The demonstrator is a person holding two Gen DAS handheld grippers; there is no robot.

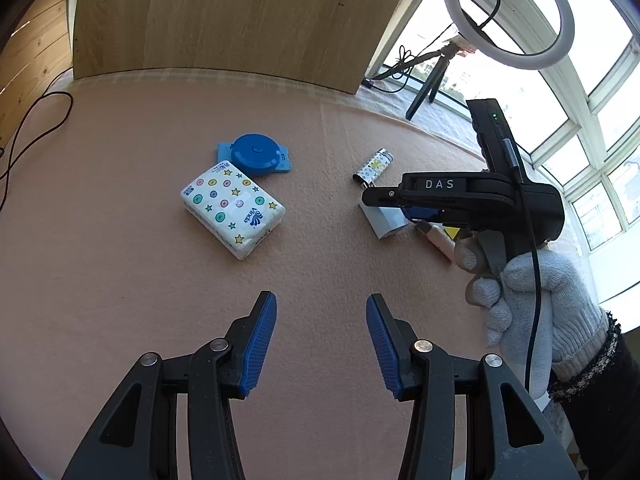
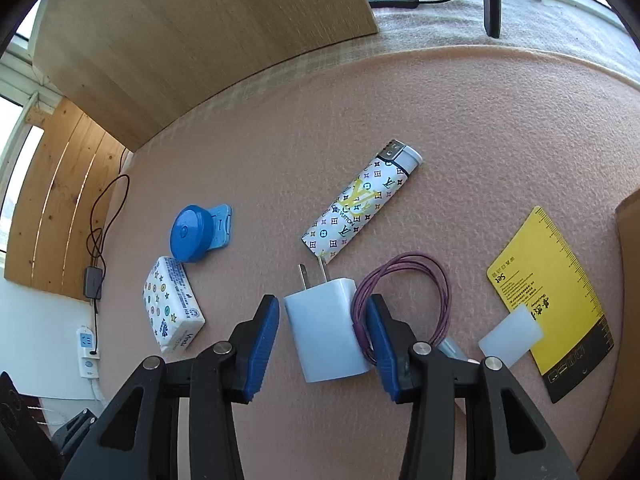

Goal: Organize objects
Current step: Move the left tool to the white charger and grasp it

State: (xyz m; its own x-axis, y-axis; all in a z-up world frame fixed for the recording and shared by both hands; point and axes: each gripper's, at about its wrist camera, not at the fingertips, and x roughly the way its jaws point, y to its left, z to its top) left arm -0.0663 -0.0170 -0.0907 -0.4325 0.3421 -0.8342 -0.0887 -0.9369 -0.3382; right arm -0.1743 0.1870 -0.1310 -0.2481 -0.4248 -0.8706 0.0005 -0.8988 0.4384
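Observation:
On the pink felt mat lie a white charger plug, a coiled purple cable, a patterned lighter, a star-print tissue pack and a blue round tape measure. My right gripper is open, its blue pads on either side of the charger without touching it. From the left wrist I see the tissue pack, tape measure, lighter and the right gripper low over the charger. My left gripper is open over bare mat.
A yellow card with a translucent white piece on it lies at the right. A wooden panel stands behind the mat. A ring light on a tripod is at the far right. A gloved hand holds the right gripper.

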